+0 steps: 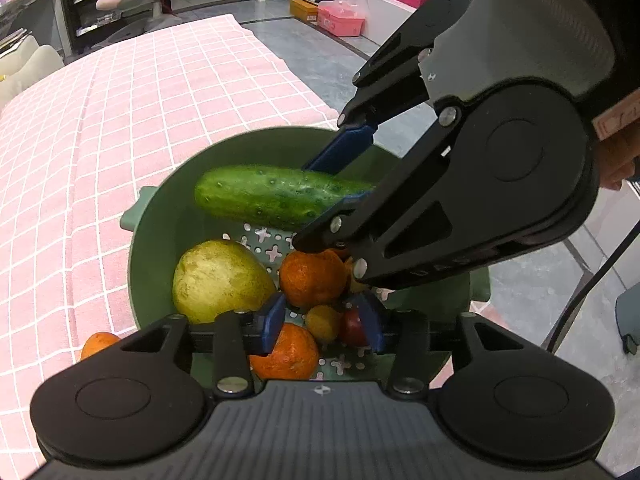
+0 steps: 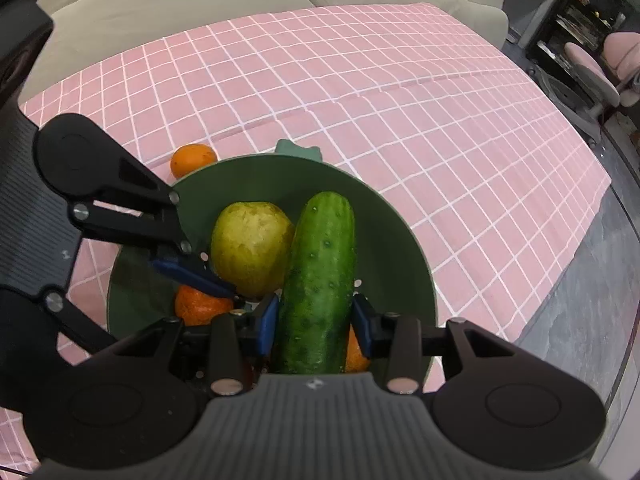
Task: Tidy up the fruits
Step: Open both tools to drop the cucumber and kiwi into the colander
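right gripper [image 2: 314,326] clamps the long green bumpy cucumber [image 2: 318,280] over the round green colander bowl [image 2: 400,248]; left gripper [image 1: 322,326] hangs open beside it. held near one end, it may pivot and slip onto the yellow-green pear [image 2: 252,246] below.

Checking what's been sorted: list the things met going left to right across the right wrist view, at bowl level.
Left tool → pear → cucumber → bowl's right wall → pink checked cloth.

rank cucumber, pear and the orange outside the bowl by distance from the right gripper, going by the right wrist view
1. cucumber, between the right gripper fingers.
2. pear, left of the cucumber, inside the bowl.
3. orange, on the tablecloth beyond the bowl's far-left rim.
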Available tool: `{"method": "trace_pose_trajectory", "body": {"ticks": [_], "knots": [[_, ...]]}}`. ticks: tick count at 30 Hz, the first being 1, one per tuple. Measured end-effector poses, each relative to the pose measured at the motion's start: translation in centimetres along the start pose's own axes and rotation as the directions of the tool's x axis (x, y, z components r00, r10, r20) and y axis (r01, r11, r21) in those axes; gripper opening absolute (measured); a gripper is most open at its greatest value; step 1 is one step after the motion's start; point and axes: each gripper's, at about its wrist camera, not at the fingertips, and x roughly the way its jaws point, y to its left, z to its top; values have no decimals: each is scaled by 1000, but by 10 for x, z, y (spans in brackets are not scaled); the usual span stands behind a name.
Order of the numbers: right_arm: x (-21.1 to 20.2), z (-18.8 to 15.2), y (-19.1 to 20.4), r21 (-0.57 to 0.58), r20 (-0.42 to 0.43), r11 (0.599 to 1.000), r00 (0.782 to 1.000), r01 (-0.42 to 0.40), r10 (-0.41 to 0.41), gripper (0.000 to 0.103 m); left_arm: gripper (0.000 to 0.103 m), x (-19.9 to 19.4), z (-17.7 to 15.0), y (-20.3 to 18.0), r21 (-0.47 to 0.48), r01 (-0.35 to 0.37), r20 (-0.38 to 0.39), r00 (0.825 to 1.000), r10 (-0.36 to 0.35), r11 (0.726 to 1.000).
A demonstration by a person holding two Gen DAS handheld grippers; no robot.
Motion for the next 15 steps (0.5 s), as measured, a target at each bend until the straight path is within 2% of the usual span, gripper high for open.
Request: {"method": "trace_pose_trajectory", "body": {"ticks": [3,12,15], "knots": [[-7,5,-4,37,30,999,999,18,-19,42,52,-5,1,1,2,-4,5,1000,4,1000],[-51,16,0,61,72,997,996,44,-48,42,52,-44,9,8,3,-31,49,998,30,1000],[-70,17,7,62,83,996,995,57,-62,42,56,-66,8,10,-2,-51,71,996,51,999]]}}
